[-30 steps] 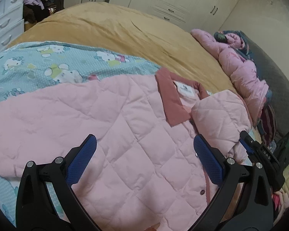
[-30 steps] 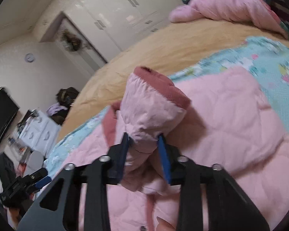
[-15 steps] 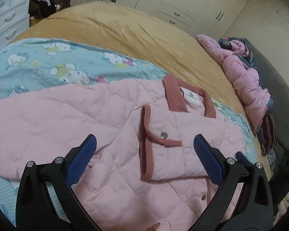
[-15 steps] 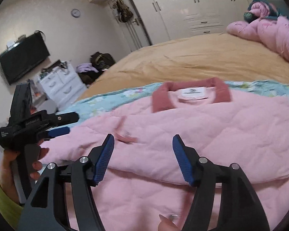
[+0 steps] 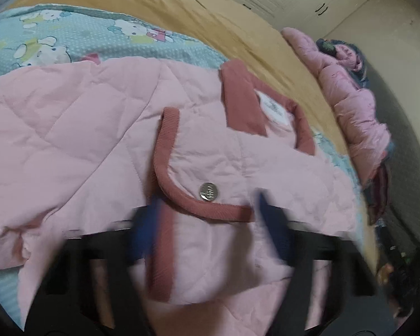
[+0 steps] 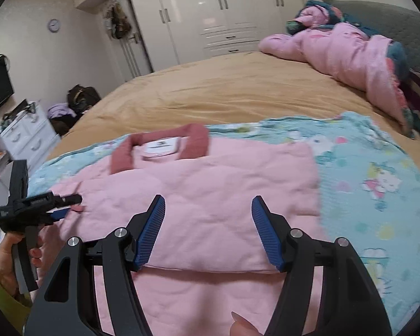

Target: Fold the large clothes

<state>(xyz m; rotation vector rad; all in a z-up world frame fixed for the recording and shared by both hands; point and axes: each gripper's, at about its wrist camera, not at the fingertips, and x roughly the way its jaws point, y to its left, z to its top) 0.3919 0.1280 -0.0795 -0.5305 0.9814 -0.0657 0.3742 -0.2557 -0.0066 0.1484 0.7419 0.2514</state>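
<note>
A pink quilted jacket (image 6: 210, 184) with a dark pink collar (image 6: 159, 148) lies flat on the bed, one sleeve folded across its front. In the left wrist view the sleeve cuff (image 5: 165, 156) with a silver snap (image 5: 208, 191) lies on the jacket (image 5: 70, 128). My left gripper (image 5: 210, 224) is blurred with motion, its jaws apart on either side of the cuff; it also shows in the right wrist view (image 6: 67, 205) at the jacket's left edge. My right gripper (image 6: 208, 229) is open and empty above the folded sleeve.
A blue cartoon-print sheet (image 6: 378, 184) lies under the jacket on a tan bedspread (image 6: 238, 89). A pink puffy coat (image 6: 350, 53) is heaped at the headboard side. White wardrobes (image 6: 210, 14) and a white dresser (image 6: 28, 137) stand beyond the bed.
My right gripper laid the sleeve across the jacket, let go and drew back. My left gripper has moved forward onto the sleeve cuff and its jaws have narrowed.
</note>
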